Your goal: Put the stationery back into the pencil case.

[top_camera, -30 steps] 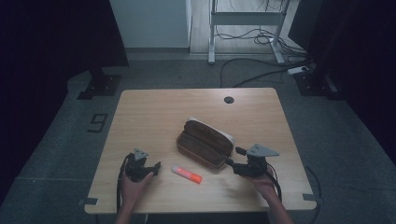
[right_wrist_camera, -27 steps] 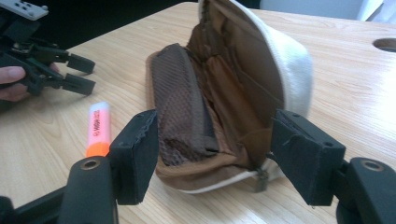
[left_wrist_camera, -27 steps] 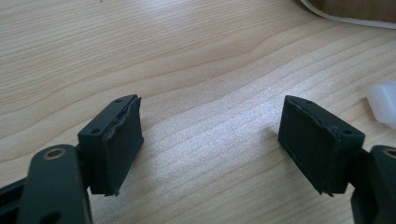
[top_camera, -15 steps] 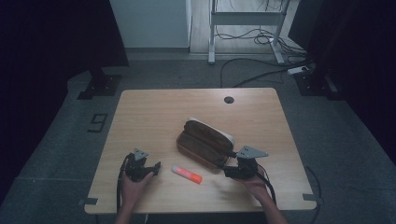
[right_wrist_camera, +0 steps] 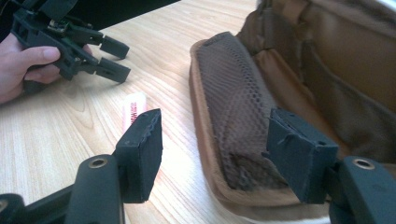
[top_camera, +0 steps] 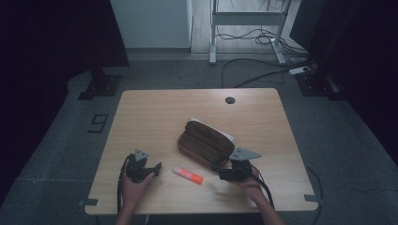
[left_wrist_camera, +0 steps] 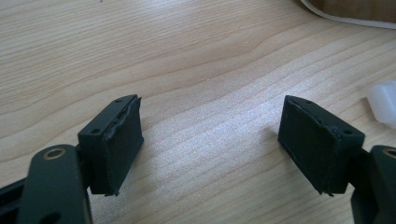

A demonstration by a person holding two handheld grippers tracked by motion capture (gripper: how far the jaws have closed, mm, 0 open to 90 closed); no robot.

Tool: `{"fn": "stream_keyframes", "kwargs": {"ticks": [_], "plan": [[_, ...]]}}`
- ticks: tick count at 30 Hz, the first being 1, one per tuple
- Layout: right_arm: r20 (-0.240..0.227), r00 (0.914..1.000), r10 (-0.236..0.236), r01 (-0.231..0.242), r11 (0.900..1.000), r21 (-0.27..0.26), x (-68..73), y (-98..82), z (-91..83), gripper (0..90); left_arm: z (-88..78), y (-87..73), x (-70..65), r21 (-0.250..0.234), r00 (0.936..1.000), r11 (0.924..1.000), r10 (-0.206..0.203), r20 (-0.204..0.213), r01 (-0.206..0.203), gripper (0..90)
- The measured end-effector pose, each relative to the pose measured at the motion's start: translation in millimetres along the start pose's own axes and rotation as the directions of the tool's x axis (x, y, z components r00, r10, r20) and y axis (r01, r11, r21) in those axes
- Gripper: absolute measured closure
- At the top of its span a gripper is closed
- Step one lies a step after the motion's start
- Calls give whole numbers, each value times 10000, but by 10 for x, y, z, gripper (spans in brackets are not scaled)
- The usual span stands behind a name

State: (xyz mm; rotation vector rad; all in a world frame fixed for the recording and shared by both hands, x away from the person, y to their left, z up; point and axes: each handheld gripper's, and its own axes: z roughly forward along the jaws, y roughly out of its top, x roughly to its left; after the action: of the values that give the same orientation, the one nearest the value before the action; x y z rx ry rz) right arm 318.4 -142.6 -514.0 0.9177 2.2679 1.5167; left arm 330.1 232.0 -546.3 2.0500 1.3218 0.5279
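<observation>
An open brown pencil case lies on the wooden table, its mesh-lined flap facing me. A highlighter with an orange body and a white cap lies just in front of it. My right gripper is at the case's near right end. Its jaws are open and have just been closing, with the flap's edge between them and untouched. My left gripper rests left of the highlighter, open over bare wood. The highlighter's white cap lies just to its right.
A round cable hole sits near the table's far edge. A hand holds the left gripper, seen across the table in the right gripper view. Cables trail from both grippers over the near edge.
My right gripper has slid left, closer to the case's near end. The left gripper, the case and the highlighter have not moved.
</observation>
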Motion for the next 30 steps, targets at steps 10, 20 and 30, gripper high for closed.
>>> {"fn": "stream_keyframes", "kwargs": {"ticks": [10, 20, 30], "plan": [[-396, 9990, -200, 210, 9994, 260, 146, 5, 184, 367, 0, 0, 0, 0, 10000, 10000, 2, 1, -2, 215], [-840, 9957, -387, 434, 9976, 549, 266, -22, 335, 405, 0, 0, 0, 0, 10000, 10000, -1, 1, 1, 215], [-1299, 9896, -617, 725, 9941, 803, 420, 7, 479, 419, 1, -1, 0, -8, 10000, 10000, 3, -4, -3, 215]]}}
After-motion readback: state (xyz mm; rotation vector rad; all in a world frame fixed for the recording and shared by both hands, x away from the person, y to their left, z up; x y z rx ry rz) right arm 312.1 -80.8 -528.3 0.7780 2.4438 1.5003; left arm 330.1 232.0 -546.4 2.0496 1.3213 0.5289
